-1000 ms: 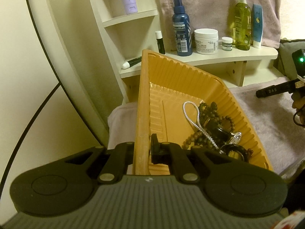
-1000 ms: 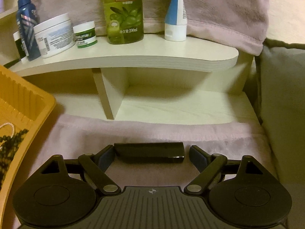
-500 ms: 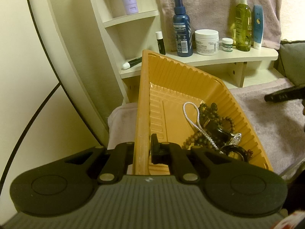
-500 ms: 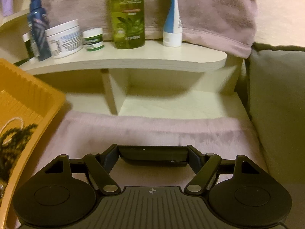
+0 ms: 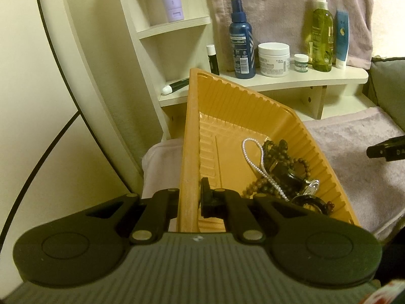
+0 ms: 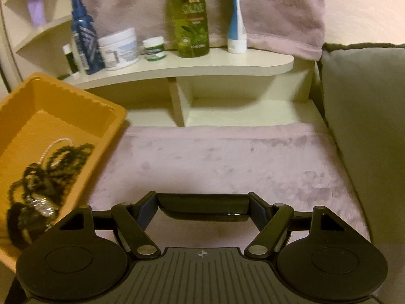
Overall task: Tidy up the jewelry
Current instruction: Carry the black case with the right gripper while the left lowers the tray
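Observation:
My left gripper is shut on the near left rim of an orange ribbed tray, one finger outside and one inside. The tray holds a white pearl strand, dark bead strings and a watch, piled at its near right. In the right wrist view the tray sits at the left with the blurred jewelry pile. My right gripper is shut on a long black bar-shaped case, held crosswise above the pink cloth. Its tip shows at the right edge of the left wrist view.
A cream shelf unit stands behind with a blue spray bottle, white cream jar, small jar, green olive bottle and blue tube. A grey cushion lies right. A pink towel hangs behind.
My right gripper with the black case has pulled back and down, so more tray and cloth show in its view. The left gripper and tray have stayed still.

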Available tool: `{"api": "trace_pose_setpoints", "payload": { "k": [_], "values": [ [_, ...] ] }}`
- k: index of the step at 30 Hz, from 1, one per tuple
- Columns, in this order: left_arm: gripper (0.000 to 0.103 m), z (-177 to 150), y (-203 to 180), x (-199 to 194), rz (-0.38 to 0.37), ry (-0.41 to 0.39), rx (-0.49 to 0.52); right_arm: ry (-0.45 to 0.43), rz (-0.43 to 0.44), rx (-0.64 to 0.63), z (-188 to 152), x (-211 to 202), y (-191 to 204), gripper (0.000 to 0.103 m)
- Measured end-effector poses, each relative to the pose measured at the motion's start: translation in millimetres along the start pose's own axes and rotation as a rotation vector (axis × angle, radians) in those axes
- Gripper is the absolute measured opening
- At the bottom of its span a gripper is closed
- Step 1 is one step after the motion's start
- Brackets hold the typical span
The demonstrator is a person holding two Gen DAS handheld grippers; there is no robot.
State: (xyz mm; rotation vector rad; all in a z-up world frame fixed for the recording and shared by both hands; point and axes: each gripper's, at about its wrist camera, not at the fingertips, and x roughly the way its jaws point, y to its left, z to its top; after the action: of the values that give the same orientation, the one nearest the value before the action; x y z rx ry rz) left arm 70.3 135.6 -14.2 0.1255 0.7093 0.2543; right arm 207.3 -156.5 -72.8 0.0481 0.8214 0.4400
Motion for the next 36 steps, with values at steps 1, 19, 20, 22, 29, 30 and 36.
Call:
{"api": "trace_pose_setpoints", "payload": {
  "k": [1,19,20,22,29,30,36],
  "values": [
    [0.005,0,0,0,-0.001,0.0,-0.001,-0.002,0.007,0.003,-1,-3,2,0.075],
    [0.006,-5,13,4,-0.048,0.001,-0.062,-0.044,0.158,-0.024,8,-40,48,0.075],
    [0.006,-6,14,5,-0.053,0.003,-0.068,-0.047,0.173,-0.034,9,-41,54,0.075],
    [0.006,-7,17,6,-0.062,0.007,-0.078,-0.047,0.194,-0.053,11,-42,63,0.075],
    [0.007,-10,29,12,-0.107,0.019,-0.125,-0.03,0.231,-0.086,9,-38,83,0.075],
    [0.007,-12,30,13,-0.113,0.022,-0.133,-0.029,0.232,-0.089,9,-37,85,0.075],
    [0.007,-20,41,20,-0.137,0.051,-0.17,-0.024,0.227,-0.098,10,-35,88,0.075]
  ]
}}
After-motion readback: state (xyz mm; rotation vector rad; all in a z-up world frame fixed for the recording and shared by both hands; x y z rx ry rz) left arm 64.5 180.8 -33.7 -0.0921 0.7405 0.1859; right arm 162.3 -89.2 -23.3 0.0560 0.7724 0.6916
